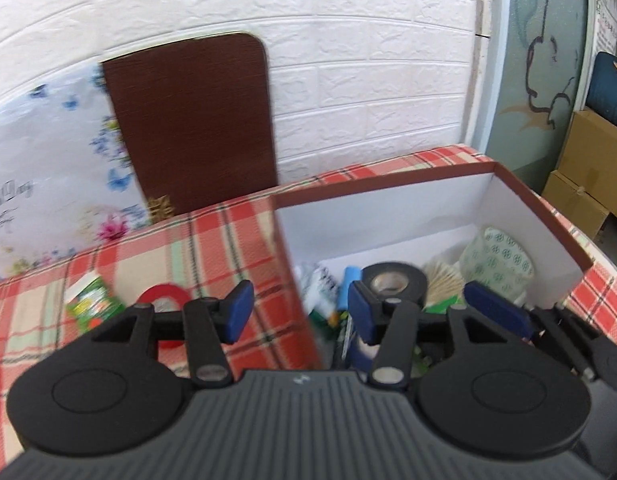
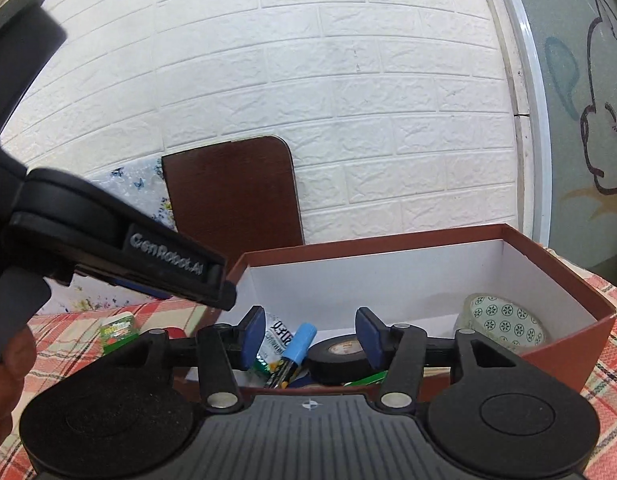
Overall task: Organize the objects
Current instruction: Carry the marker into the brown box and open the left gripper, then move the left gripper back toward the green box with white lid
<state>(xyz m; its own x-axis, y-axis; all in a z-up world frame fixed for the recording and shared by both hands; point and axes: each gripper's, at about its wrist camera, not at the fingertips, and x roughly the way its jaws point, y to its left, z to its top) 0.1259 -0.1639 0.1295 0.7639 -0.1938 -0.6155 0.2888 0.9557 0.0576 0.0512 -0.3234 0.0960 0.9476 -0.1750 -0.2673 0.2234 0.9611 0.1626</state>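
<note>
Box: red-brown cardboard box (image 1: 548, 220) with white inner walls sits on the plaid tablecloth (image 1: 212, 240), close to the white brick wall (image 1: 348, 80); its top is uncovered
Box contents: black tape roll (image 1: 392, 278) lies flat near the middle; patterned clear tape roll (image 1: 496, 256) leans in the right corner; blue-capped marker (image 2: 300, 344) rests tilted just left of the black roll; bundle of pale sticks (image 1: 442, 280) sits between the two rolls; green and white packets lie underneath, too jumbled to sort out
Outside the box: red tape roll (image 1: 164, 296) lies on the cloth left of the box wall, partly hidden by the gripper linkage; green packet (image 1: 92, 300) lies just left of it
Left gripper (image 1: 300, 312): blue pads spread apart, nothing between them; it straddles the left wall of the box, one pad over the cloth, the other over the contents
Right gripper (image 2: 310, 336): pads likewise parted and empty; it hovers over the near edge of the box, above marker and black roll
Backdrop: brown board (image 1: 192, 120) leans against the wall; floral sheet (image 1: 48, 168) beside it
</note>
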